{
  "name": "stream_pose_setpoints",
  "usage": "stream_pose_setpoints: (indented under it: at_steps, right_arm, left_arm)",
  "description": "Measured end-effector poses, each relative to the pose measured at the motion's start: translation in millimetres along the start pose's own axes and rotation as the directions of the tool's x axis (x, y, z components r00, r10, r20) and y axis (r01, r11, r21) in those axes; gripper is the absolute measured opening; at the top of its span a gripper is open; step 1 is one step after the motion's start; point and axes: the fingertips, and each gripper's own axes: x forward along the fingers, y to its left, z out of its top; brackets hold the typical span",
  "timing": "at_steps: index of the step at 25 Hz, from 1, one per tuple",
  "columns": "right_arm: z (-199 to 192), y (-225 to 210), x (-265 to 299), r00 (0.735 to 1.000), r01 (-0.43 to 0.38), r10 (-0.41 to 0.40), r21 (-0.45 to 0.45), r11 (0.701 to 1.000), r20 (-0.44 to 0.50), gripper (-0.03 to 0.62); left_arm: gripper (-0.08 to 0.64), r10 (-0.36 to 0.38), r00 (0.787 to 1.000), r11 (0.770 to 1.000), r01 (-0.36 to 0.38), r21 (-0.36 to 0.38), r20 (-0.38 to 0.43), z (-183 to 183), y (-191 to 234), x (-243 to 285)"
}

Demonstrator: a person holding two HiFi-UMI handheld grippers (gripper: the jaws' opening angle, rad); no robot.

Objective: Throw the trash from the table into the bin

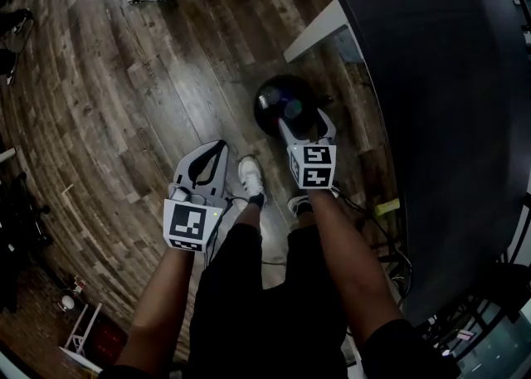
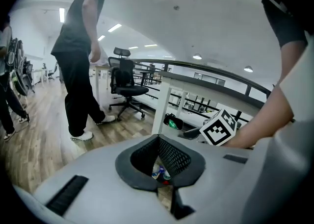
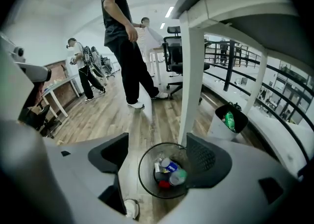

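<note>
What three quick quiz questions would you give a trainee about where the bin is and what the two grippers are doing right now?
1. True or false: the right gripper is holding a piece of trash.
2. The bin seen between the right gripper's fingers stands: A on a chair; B on the floor beside the white table leg; C on a shelf.
3. Short answer: are the left gripper's fingers open or closed?

Key: 1 false, its fingers are apart and empty; 2 B; 3 closed.
</note>
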Motion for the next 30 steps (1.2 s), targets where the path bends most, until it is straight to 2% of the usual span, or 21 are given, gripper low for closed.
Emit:
stream_pose_setpoints:
  at_steps: [9,15,19,24,28,30]
  right_arm:
    - [32,30,-81,0.988,-0.069,0.066,0.019,0.997,0.143,0.350]
    - [76,48,-116,0.973,-0.079,0.087,-0.047,0.996,0.214,0.350]
    - [116,64,-167,0.953,-0.074,0.080,-0.031,0.997,0.293,0.344]
    - [180,71,-229,0.903,-0.040,0.076,-0.093,0.995,0.422,0.257]
    - [197,87,-283,0.887,-0.016,0.083,-0.150,0.989,0.454,0.154]
    - [200,95,-310,0.880,0.001,0.076,-0.161,0.987,0.470,0.065]
  left_arm:
    - [0.023,-0.033,0.999,0.999,0.033,0.009,0.023,15,-35,-8]
    - [0.023,-0.046,0.995,0.999,0.047,-0.014,0.086,55,-46,-26]
    - [0.023,-0.024,0.993,0.999,0.027,-0.022,0.112,81,-50,-58]
    - [0.023,-0.022,0.979,1.000,0.021,0.006,0.202,131,-59,-82]
    - [0.023,-0.053,0.969,0.998,0.042,0.051,0.240,163,-79,-112]
    - [0.023,-0.062,0.962,0.997,0.049,0.055,0.266,178,-87,-132]
